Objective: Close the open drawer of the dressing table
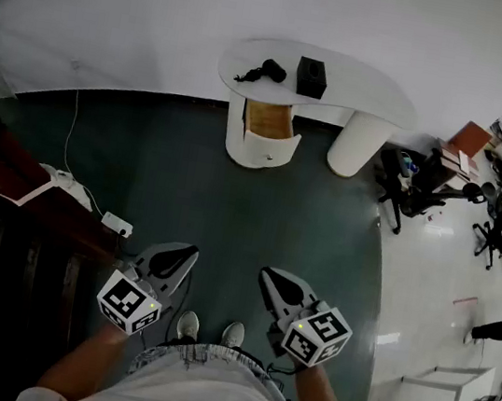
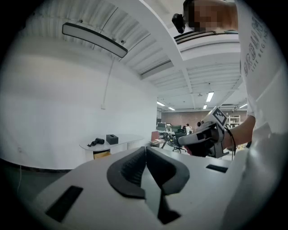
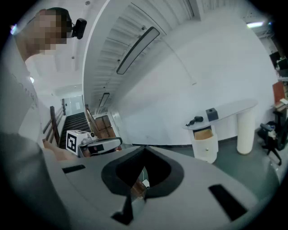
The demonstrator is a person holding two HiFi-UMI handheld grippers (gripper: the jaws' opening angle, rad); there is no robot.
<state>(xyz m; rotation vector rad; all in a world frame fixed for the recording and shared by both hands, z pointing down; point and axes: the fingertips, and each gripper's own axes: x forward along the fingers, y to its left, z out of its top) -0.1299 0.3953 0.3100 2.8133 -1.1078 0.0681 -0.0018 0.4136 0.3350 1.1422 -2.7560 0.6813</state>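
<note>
- The open drawer [image 1: 271, 121] sits in the round white pedestal [image 1: 260, 154] under the left end of the dressing table [image 1: 372, 89], as I look from behind the person. Its wood-coloured inside shows just below the tabletop.
- On the tabletop above the drawer lie a hair dryer [image 1: 264, 71] and a black box [image 1: 311, 76].
- The left gripper [image 1: 188, 253] has its jaws pressed together, with nothing between them.
- The right gripper [image 1: 267, 275] is also closed and holds nothing.
- Both grippers are well apart from the dressing table, with bare dark floor [image 1: 258, 215] between. They are held low in front of the person.
- From the grippers the drawer lies straight ahead. It falls between the lines of the two, a little more on the line of the right one.
- I judge that the drawer slides out from the dressing table toward the person, so the closing push must go away from the person, toward the wall [image 1: 121, 4].
- First the person has to walk up to the dressing table. The right gripper seems slightly better placed for the push.
</note>
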